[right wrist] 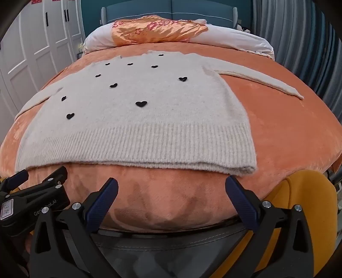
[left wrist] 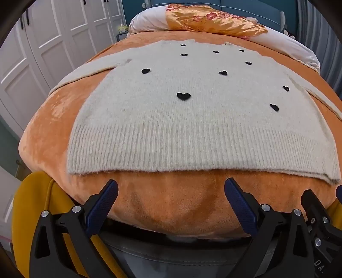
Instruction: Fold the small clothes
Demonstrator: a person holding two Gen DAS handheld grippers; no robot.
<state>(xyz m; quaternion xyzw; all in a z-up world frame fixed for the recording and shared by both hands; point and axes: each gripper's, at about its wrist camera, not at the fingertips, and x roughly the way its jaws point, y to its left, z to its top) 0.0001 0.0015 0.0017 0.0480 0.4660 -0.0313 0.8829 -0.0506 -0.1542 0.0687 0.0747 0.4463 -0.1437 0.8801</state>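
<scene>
A cream knit sweater (left wrist: 192, 119) with small black hearts lies flat on an orange plush blanket (left wrist: 171, 198), its ribbed hem nearest me and both sleeves spread out to the sides. It also shows in the right wrist view (right wrist: 136, 128). My left gripper (left wrist: 171, 188) is open and empty, just short of the hem. My right gripper (right wrist: 171, 188) is open and empty, just below the hem's right corner. The left gripper's body (right wrist: 32, 198) shows at the lower left of the right wrist view.
The blanket (right wrist: 288, 132) covers a bed with a white pillow (left wrist: 147, 21) and an orange floral satin cloth (left wrist: 213, 19) at the far end. White wardrobe doors (left wrist: 42, 42) stand on the left. A mustard yellow cushion (right wrist: 303, 203) sits by the bed's near edge.
</scene>
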